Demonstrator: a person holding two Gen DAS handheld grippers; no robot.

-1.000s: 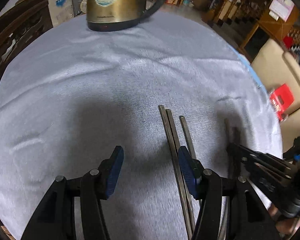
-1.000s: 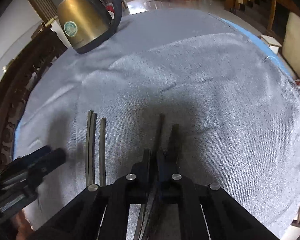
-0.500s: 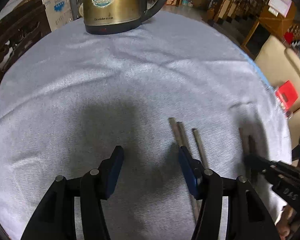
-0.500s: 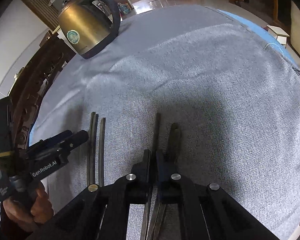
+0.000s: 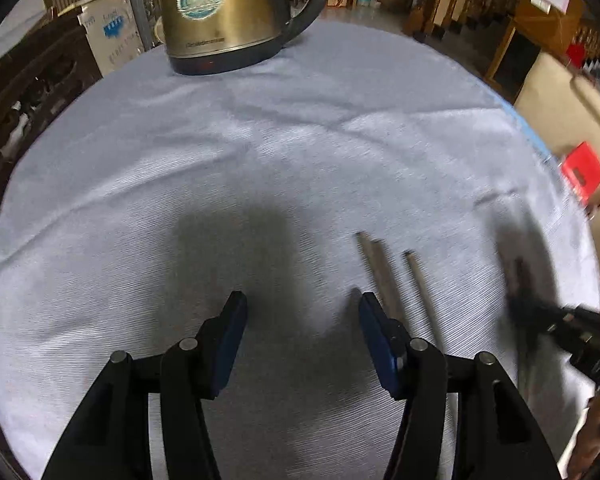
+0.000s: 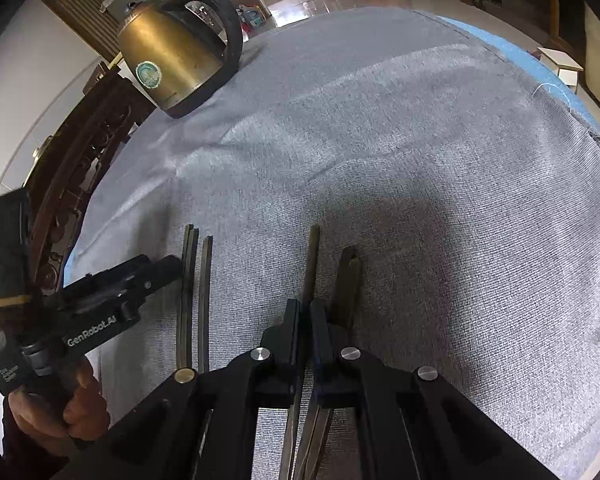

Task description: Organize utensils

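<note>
a pair of dark chopsticks [image 6: 332, 276] is pinched in the right gripper [image 6: 306, 308], whose jaws are pressed nearly together on the thin sticks, the tips jutting forward over the grey tablecloth [image 6: 420, 160] and slightly splayed from one another. three more chopsticks [image 5: 392, 280] are seen lying flat on the cloth, two touching and one just beside them, roughly parallel. the left gripper [image 5: 300, 320] is held with its blue pads spread and nothing between them, its right-hand pad just beside the lying sticks. a brass kettle [image 5: 228, 12] is parked at the far edge of the table, well apart from the action. the sticks are judged to be light, stiff and smooth, so they are likely to roll or pivot in a narrow pinch, and the splay in the held pair suggests exactly that. a hold near the middle of the length would probably be steadier than one near the ends, with the pads closed squarely across the shafts. because the sticks lie flat on soft cloth, a fingertip may need to be pressed into the fabric to get under them, and a snagged fold could drag the neighbours out of line.
</note>
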